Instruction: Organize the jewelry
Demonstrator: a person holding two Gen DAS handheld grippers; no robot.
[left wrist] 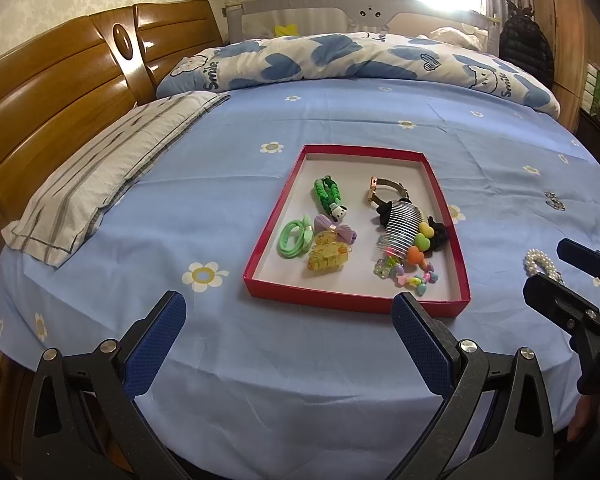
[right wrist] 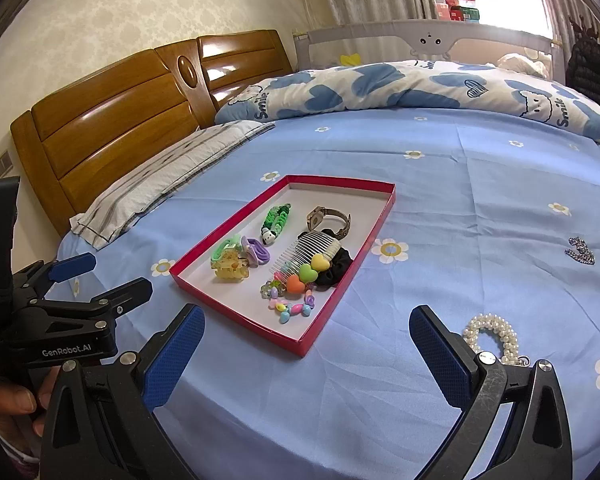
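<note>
Your left gripper point(left wrist: 288, 320) and right gripper point(right wrist: 306, 332) hover over the bed point(left wrist: 340, 120), jaws wide, empty; pearl bracelet point(right wrist: 494, 336) lies outside the red tray point(left wrist: 440, 306)

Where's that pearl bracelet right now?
The pearl bracelet lies on the blue sheet, outside the red box to its right, just beyond the right claw.

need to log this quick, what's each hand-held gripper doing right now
Left hand-held gripper: open, holding nothing.
Right hand-held gripper: open, holding nothing.
</note>
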